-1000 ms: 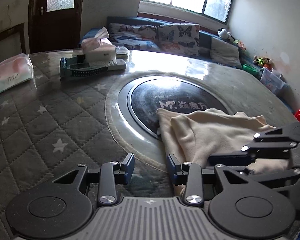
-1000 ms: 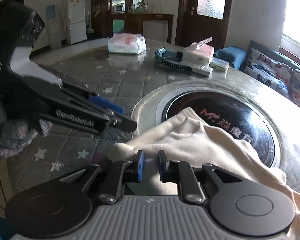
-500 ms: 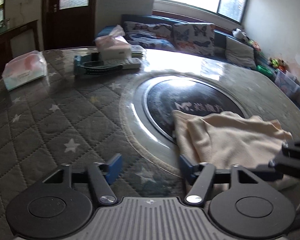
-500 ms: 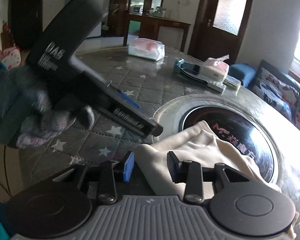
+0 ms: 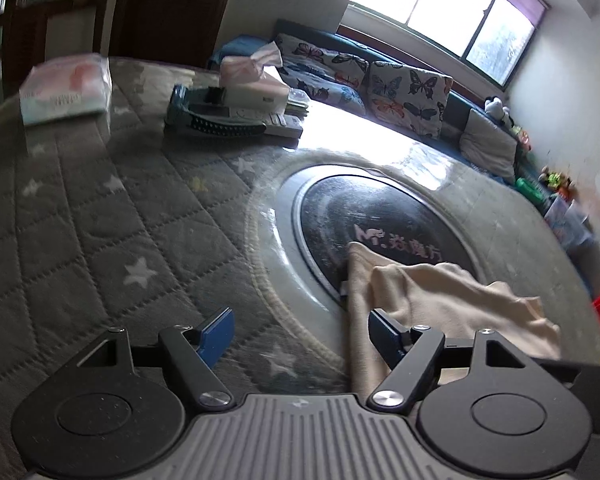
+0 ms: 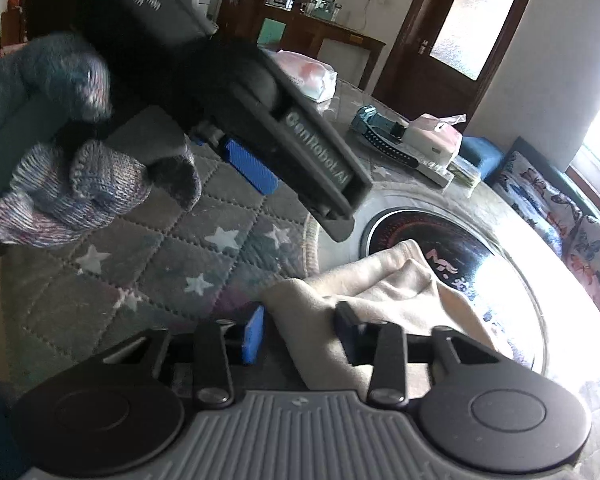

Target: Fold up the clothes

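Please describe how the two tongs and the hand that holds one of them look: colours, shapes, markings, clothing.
Both tongs, left and right, have black linkage arms with silver screws, blue pads, round black discs and a ribbed grey base. Seen from the right wrist, the left tongs have a grey body with white lettering. The hand wears a knitted glove of mixed blue, grey and pink yarn.

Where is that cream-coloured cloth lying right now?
The cream cloth lies on the table, partly over the near edge of the dark round disc, right of the star-patterned quilted cover; the right tool straddles its corner.
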The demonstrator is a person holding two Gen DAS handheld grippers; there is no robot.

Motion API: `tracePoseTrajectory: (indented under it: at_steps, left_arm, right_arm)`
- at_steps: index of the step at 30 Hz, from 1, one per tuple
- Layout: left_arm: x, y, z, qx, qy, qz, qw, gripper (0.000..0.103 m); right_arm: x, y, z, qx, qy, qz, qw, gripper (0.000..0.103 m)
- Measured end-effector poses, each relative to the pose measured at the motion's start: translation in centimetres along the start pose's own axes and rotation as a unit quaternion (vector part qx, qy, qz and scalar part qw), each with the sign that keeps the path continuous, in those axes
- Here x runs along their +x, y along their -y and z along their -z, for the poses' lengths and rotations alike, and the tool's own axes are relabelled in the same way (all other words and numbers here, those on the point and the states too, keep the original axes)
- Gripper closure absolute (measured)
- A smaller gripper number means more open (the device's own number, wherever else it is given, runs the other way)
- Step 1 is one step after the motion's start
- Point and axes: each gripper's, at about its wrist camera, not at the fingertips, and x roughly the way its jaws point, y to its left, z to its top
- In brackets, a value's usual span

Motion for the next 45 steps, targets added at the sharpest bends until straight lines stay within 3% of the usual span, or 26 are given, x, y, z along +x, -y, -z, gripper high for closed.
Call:
tracePoseTrajectory:
  at_steps: [4, 15, 21, 24, 29, 31, 39, 45]
  left_arm:
    - [0.4, 0.0, -0.2, -0.035, -0.016, 0.024, 0.9990, 0.027]
    - [2.0, 1.1, -0.6, -0.123, -0.056, 0.073, 0.9881, 0.031]
    - [3.2, 1.0, -0.6, -0.193, -0.069, 0.106, 0.9729, 0.037]
    - [3.6, 1.5, -0.5, -0.192, -0.076, 0.112, 0.9720, 0.048]
    - [4.6, 1.5, -0.2, -0.210, -0.091, 0.118, 0.9662, 0.082]
    - [4.8, 1.3, -0.1, -0.216, -0.091, 0.120, 0.9646, 0.087]
    - [4.9, 1.0, 0.4, -0.209, -0.086, 0.113, 0.9676, 0.088]
    - [4.8, 1.2, 0.4, -0.198, -0.084, 0.110, 0.9706, 0.088]
  right_arm:
    - [-0.2, 0.6, 0.0, 0.019, 0.004, 0.003, 1.000, 0.090]
    - [-3.0, 4.3, -0.1, 0.110, 0.049, -0.018, 0.993, 0.092]
    - [-4.3, 5.6, 0.3, 0.131, 0.068, -0.027, 0.989, 0.093]
    - [-4.6, 5.7, 0.6, 0.133, 0.073, -0.033, 0.988, 0.093]
    - [-5.0, 5.5, 1.1, 0.136, 0.075, -0.047, 0.987, 0.093]
    - [-4.9, 5.4, 1.3, 0.135, 0.072, -0.050, 0.987, 0.093]
    - [-6.1, 5.5, 2.3, 0.143, 0.070, -0.044, 0.986, 0.088]
    - [-7.5, 8.2, 4.4, 0.174, 0.060, 0.017, 0.983, 0.087]
